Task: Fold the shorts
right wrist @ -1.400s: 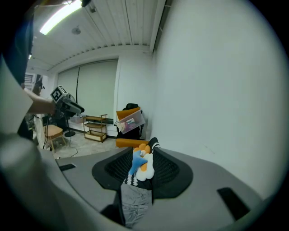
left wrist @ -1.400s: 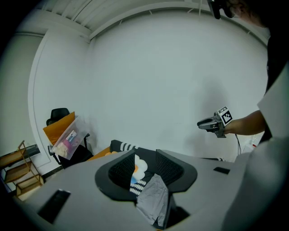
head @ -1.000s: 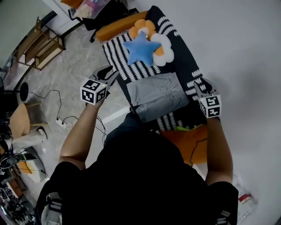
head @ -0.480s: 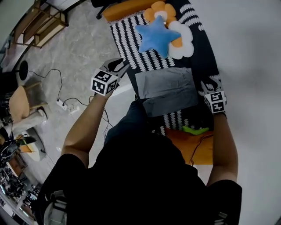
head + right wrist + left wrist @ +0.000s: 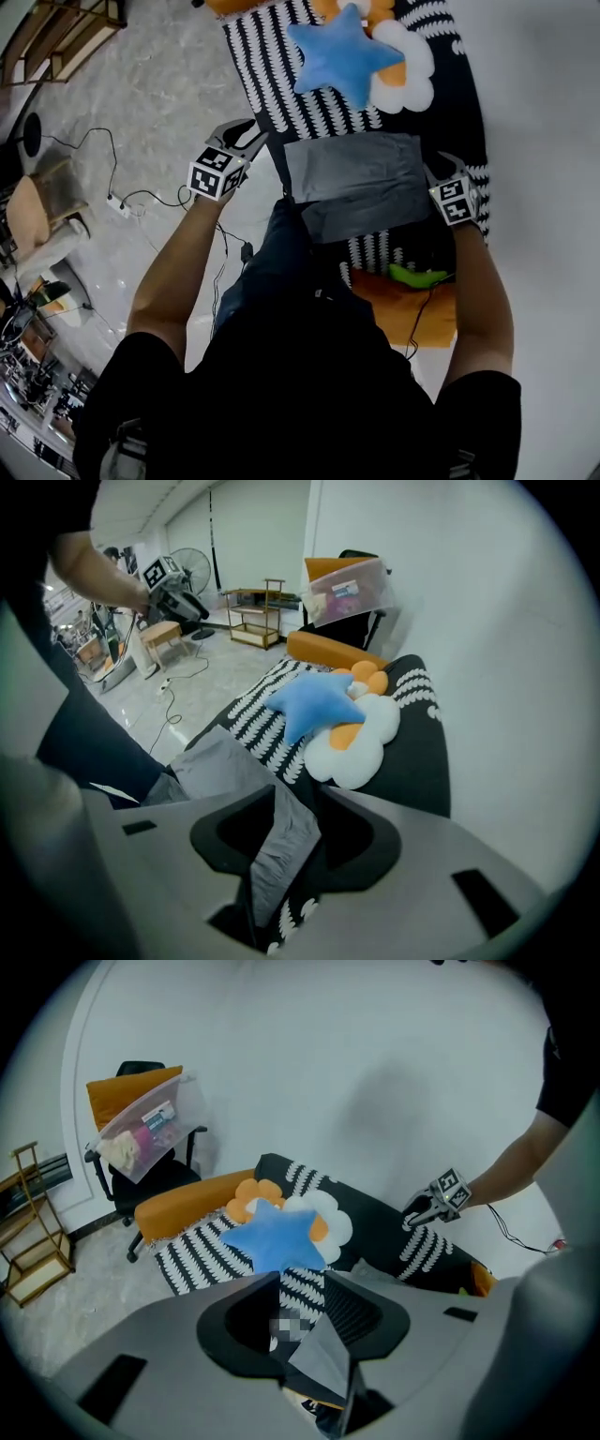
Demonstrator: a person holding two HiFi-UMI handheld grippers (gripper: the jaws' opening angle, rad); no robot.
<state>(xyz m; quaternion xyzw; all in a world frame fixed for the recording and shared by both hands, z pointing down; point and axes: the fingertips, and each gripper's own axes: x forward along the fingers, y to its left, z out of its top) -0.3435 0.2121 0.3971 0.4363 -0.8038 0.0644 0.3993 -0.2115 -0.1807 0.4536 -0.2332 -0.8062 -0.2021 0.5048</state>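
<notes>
Grey shorts [image 5: 361,183] pinched at both sides, left tongs [image 5: 248,137] clamped on one corner, right tongs [image 5: 433,169] clamped on the other

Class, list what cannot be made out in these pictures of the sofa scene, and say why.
- Green object: head view, too small to identify.
- Clear box contents: left gripper view, too small.
- Sofa, near end: head view, covered by the person's torso.

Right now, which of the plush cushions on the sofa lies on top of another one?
The blue star-shaped plush cushion; it rests on the white-and-orange flower-shaped cushion.
</notes>
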